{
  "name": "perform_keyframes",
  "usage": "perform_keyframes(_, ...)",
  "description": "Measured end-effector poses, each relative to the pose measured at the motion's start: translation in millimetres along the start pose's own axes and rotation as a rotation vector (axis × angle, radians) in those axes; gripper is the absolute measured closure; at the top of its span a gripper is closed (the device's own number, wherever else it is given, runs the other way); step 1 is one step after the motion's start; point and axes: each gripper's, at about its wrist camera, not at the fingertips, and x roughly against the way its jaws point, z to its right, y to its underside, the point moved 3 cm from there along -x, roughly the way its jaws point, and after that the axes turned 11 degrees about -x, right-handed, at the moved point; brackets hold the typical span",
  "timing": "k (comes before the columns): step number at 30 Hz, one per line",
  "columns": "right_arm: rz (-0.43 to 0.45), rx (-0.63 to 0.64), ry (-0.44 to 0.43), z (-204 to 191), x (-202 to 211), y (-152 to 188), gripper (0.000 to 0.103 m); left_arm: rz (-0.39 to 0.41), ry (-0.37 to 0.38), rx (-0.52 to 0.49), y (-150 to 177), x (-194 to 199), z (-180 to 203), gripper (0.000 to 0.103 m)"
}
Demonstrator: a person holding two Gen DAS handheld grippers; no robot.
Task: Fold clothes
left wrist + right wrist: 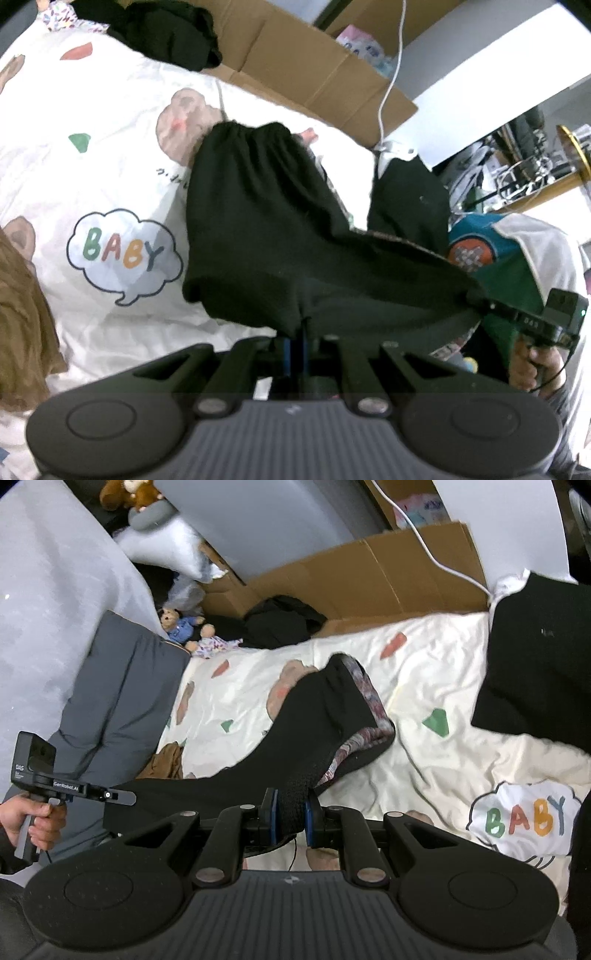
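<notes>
The left gripper [297,345] pinches a black garment [258,229], apparently trousers, stretched across to the right gripper [480,301] above the cartoon-print sheet [110,177].

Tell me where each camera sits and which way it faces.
Left wrist: on the left gripper, looking down along its fingers at the black garment over the bedsheet; the right hand shows.
Right wrist: on the right gripper, facing the same garment; the left hand shows.
Shared: garment, sheet, cardboard box.
</notes>
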Motion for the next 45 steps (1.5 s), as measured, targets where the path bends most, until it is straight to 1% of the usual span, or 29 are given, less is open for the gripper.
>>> perform_keyframes(5, -0.008, -0.008, 0.004, -1.3, -9.5, -3.8, 0.088, 0.007, -0.004, 0.012, -5.6, -8.4, -7.0, 0.097)
perform_keyframes(13, -0.019, -0.045, 0.027, 7.6, -31.3, -4.6, 0.088, -0.025, -0.004, 0.025, -13.8, -28.9, -28.0, 0.097)
perform_keyframes(17, -0.018, -0.048, 0.053, 10.0, -42.8, -8.8, 0.088, -0.016, 0.008, 0.074, -22.6, -40.8, -40.6, 0.097)
perform_keyframes(19, -0.009, -0.064, 0.078, 14.3, -49.9, -13.1, 0.088, -0.011, 0.013, 0.077, -26.9, -46.7, -43.3, 0.097)
perform_keyframes(23, 0.009, -0.103, 0.101, 23.2, -59.6, -21.2, 0.088, -0.019, 0.019, 0.083, -34.6, -61.4, -49.4, 0.097)
perform_keyframes(27, 0.010, -0.119, 0.128, 29.4, -72.5, -27.7, 0.088, -0.024, 0.015, 0.120, -45.0, -75.4, -57.6, 0.097)
perform_keyframes(29, 0.011, -0.129, 0.146, 35.2, -80.1, -32.0, 0.088, -0.027, 0.010, 0.121, -53.0, -85.2, -59.5, 0.097)
perform_keyframes(32, 0.019, -0.154, 0.176, 46.0, -92.2, -39.5, 0.088, -0.015, 0.024, 0.125, -60.6, -91.6, -63.7, 0.097)
perform_keyframes(37, 0.038, -0.169, 0.179, 52.3, -111.6, -50.9, 0.088, 0.008, 0.035, 0.149, -71.5, -101.5, -82.7, 0.097)
perform_keyframes(41, 0.033, -0.152, 0.186, 51.1, -131.1, -62.5, 0.088, 0.007, 0.014, 0.154, -84.9, -112.2, -98.2, 0.097)
perform_keyframes(45, 0.028, -0.147, 0.193, 50.1, -151.1, -76.8, 0.088, -0.004, -0.007, 0.136, -98.0, -121.8, -109.4, 0.097)
